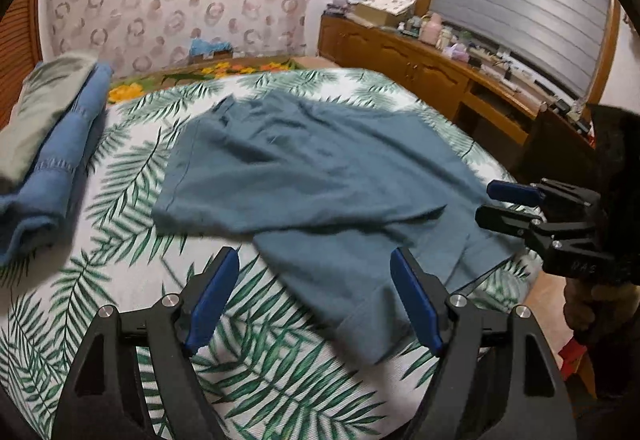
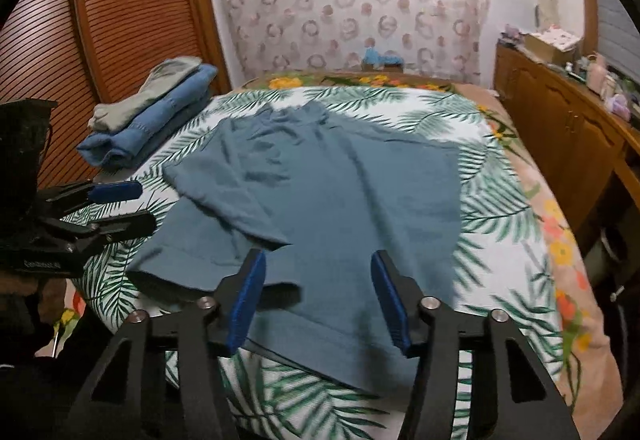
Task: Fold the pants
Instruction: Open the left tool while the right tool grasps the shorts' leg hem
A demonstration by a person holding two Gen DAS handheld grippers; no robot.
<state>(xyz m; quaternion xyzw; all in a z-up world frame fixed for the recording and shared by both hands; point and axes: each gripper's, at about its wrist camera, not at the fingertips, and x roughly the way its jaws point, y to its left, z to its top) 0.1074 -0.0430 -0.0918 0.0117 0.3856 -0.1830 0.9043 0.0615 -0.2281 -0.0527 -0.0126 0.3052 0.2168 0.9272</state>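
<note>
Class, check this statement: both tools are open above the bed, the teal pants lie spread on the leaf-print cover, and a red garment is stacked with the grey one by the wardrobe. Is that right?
Not quite. The garment stacked under the grey one is blue denim, not red; the right wrist view shows it. The rest holds: the left tool and right tool are open, and the teal pants lie on the leaf-print cover.

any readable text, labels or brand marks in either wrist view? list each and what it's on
Nothing reads cleanly.
Embossed letters on the right gripper body, seen from the left wrist view: looks like "RAS", too faint to confirm.
Pale printed line on the left gripper body, seen from the right wrist view: blurred, unreadable.
Box and items on the wooden cabinet: any print is too small to read.
Teal pants, folded denim, leaf-print bedspread: no text visible.
</note>
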